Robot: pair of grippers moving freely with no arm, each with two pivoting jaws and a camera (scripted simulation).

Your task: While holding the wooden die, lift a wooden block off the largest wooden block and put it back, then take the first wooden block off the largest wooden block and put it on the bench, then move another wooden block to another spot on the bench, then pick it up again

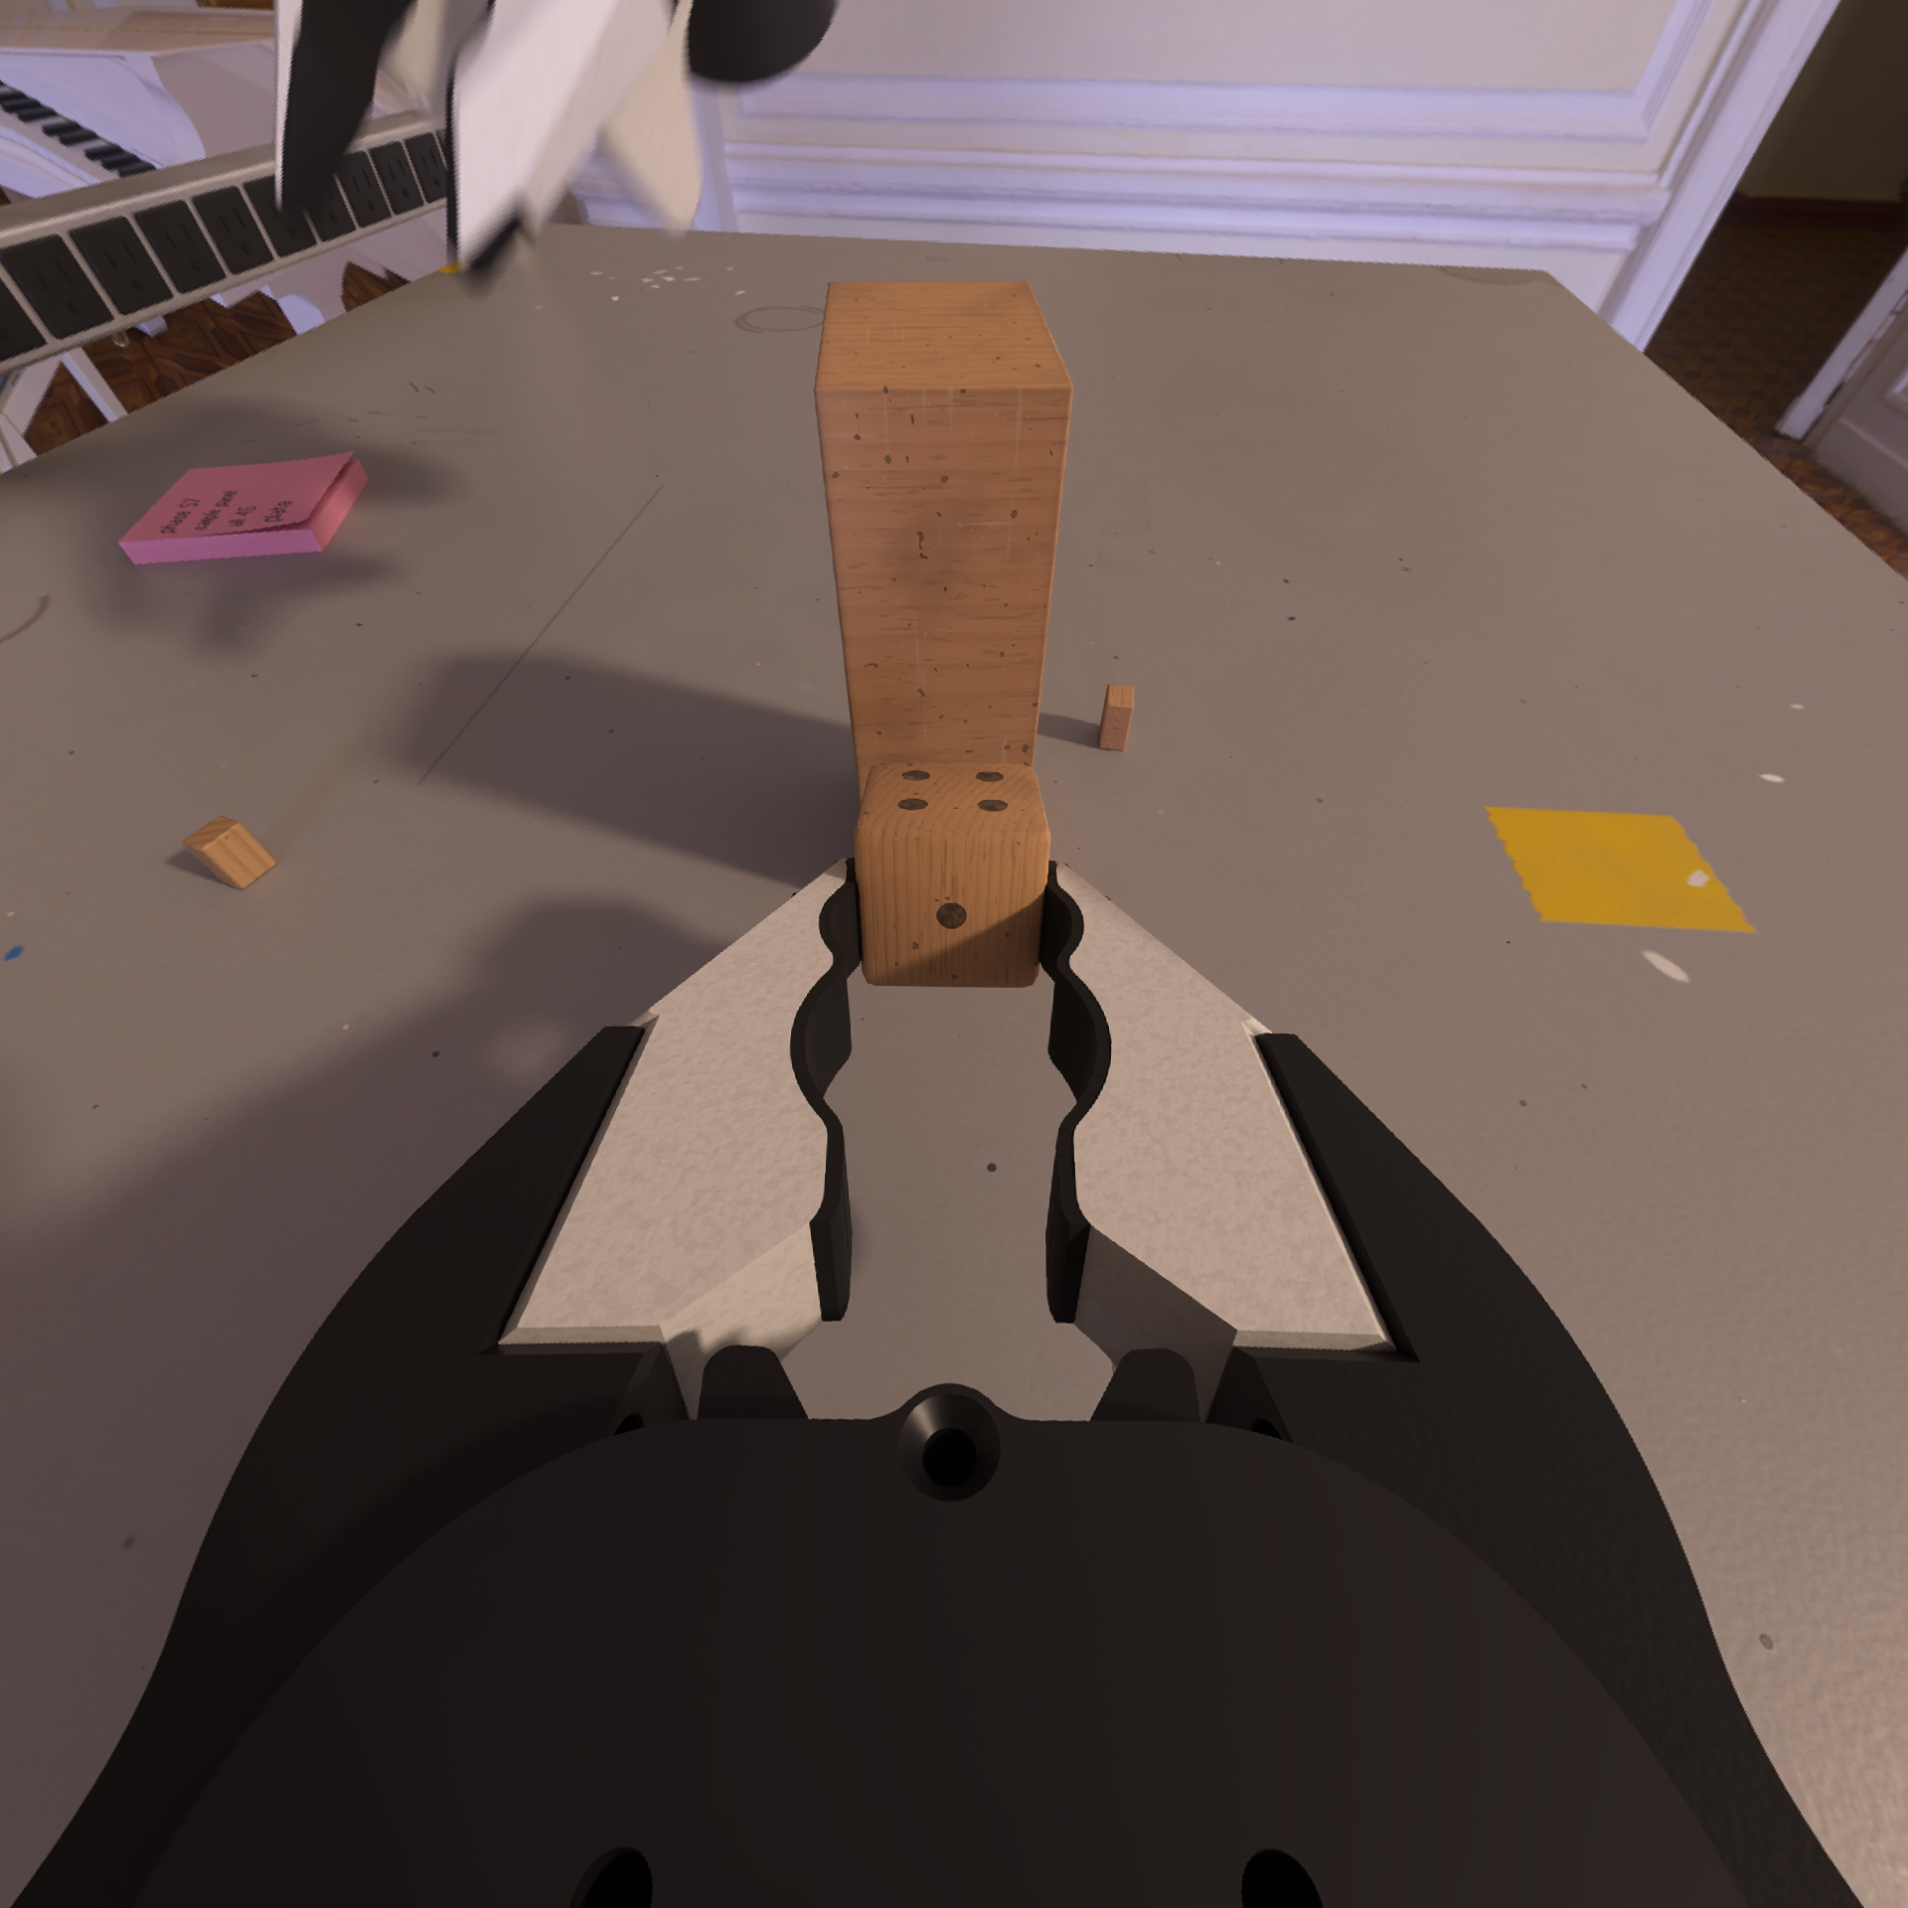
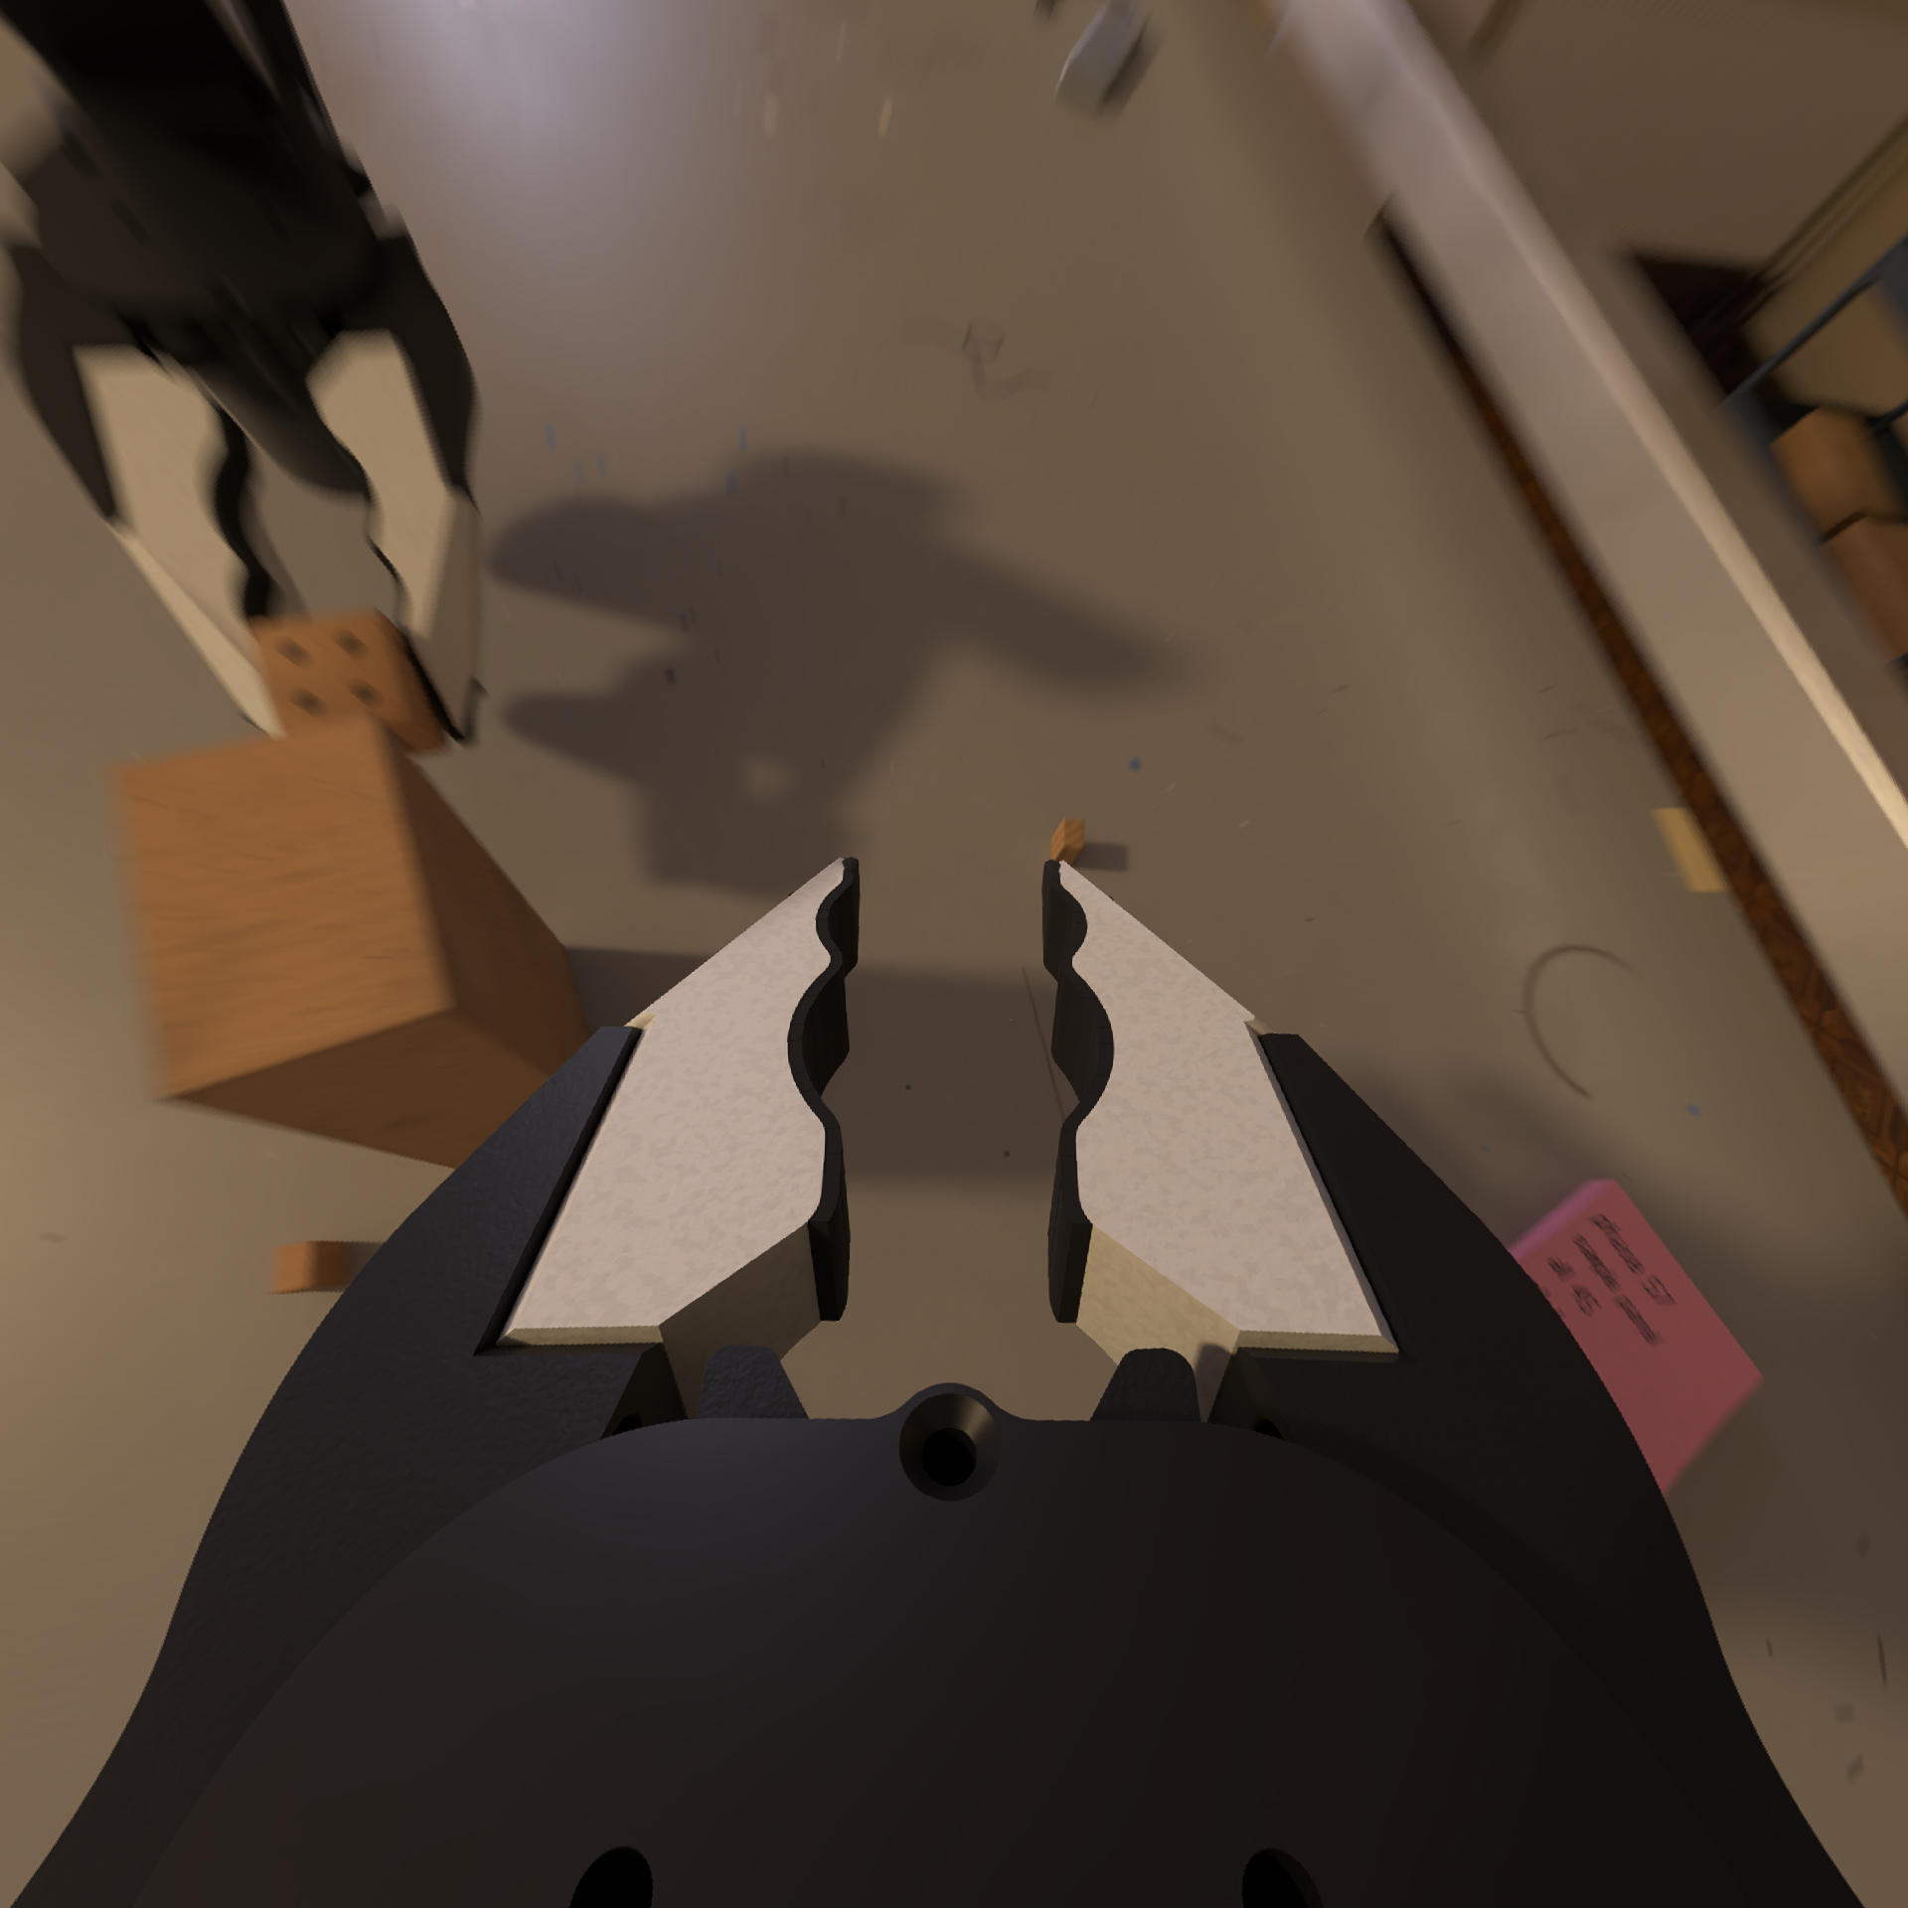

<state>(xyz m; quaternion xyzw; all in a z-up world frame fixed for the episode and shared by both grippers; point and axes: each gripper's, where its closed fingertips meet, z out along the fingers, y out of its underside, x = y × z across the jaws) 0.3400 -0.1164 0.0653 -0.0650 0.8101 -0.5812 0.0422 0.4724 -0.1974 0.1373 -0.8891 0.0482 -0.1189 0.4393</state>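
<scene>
- The left gripper (image 1: 950,909) has its jaws clamped on the wooden die (image 1: 950,898), in front of the largest wooden block (image 1: 942,516).
- The right gripper (image 2: 950,878) is aloft with jaws parted and empty; it should drop squarely over the small wooden block (image 2: 1069,838) on the worktop (image 1: 1342,619).
- Another small block (image 1: 1116,716), a tilted block (image 1: 229,851), a pink notepad (image 1: 248,511) and yellow tape (image 1: 1616,867) lie well apart; nothing obstructs.

Matt speckled wood — die (image 1: 948,893), largest block (image 1: 942,537)

cream panelled wall (image 1: 1187,134), piano keys (image 1: 62,129) (far left), dark doorway (image 1: 1776,258)
</scene>
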